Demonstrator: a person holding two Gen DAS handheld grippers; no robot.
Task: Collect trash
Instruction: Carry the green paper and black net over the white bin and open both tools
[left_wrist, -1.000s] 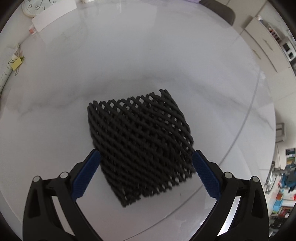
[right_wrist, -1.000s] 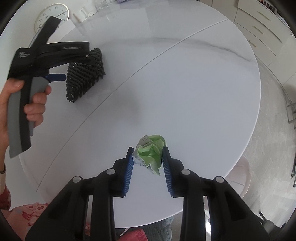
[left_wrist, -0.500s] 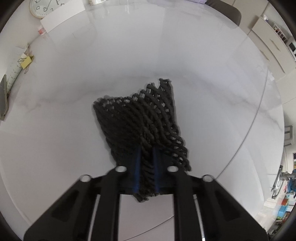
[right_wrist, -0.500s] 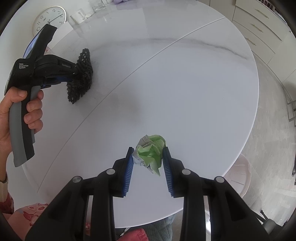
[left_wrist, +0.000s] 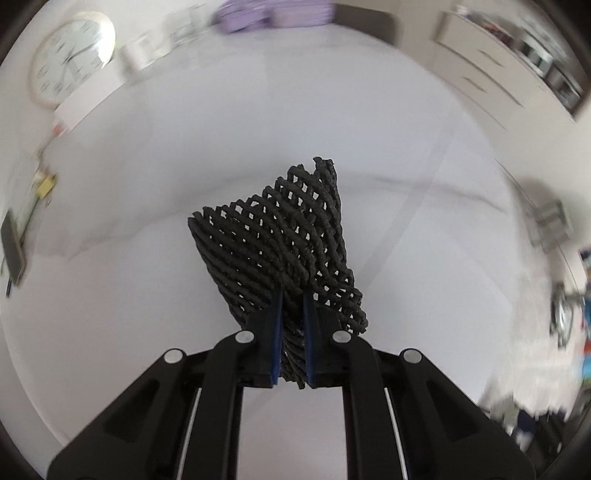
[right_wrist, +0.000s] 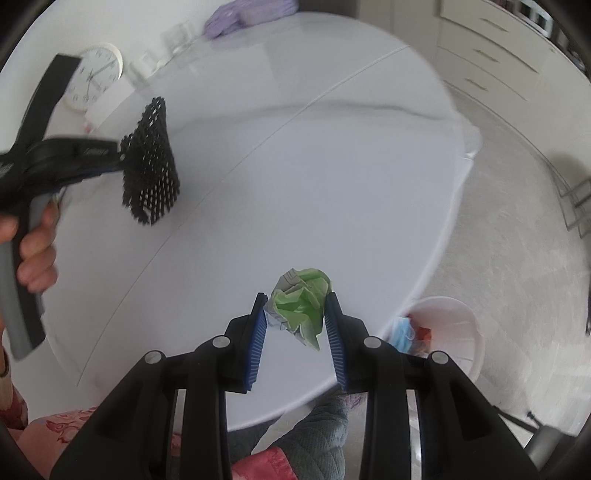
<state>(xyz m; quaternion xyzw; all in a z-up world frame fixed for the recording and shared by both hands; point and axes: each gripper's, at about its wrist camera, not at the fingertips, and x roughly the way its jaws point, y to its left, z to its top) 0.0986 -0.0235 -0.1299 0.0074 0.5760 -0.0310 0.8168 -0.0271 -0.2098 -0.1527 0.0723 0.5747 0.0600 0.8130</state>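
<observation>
My left gripper (left_wrist: 292, 295) is shut on a black foam net (left_wrist: 280, 240), pinched at its near edge and lifted off the white table (left_wrist: 147, 177). In the right wrist view the net (right_wrist: 151, 166) hangs from the left gripper (right_wrist: 116, 158) above the table's left side. My right gripper (right_wrist: 296, 302) is shut on a crumpled green paper wad (right_wrist: 301, 302), held above the table's (right_wrist: 332, 184) near edge.
A white bin (right_wrist: 450, 332) with a blue mask and other trash stands on the floor to the right, below the table edge. A wall clock (right_wrist: 94, 75), glasses and a purple cloth (right_wrist: 251, 14) lie at the table's far side.
My left gripper closed on the black net and lifted it off the table. My right gripper kept its hold on the green wad and rose, bringing the bin into view.
</observation>
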